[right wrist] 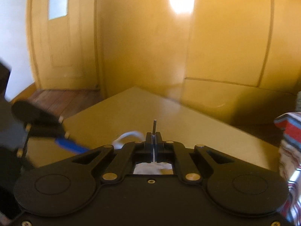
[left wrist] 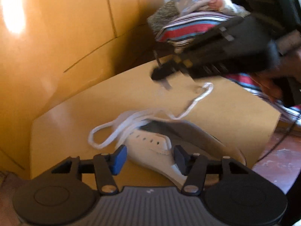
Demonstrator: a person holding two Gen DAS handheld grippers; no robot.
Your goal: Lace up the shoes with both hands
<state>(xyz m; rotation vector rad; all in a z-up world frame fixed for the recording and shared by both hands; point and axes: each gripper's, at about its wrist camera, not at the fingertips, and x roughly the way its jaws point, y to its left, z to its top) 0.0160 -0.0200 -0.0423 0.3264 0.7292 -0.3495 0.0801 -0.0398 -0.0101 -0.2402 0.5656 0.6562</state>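
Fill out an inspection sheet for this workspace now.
Surface: tan cardboard box top.
Job's things: white low-top shoe lying on it; white flat lace trailing toward the right gripper.
Clutter: striped fabric pile behind the box.
Grippers: left gripper jaws open over the shoe, empty; right gripper shut on the lace's tip.
Cables: thin dark cable on the floor.
Surroundings: yellow walls, yellow door.
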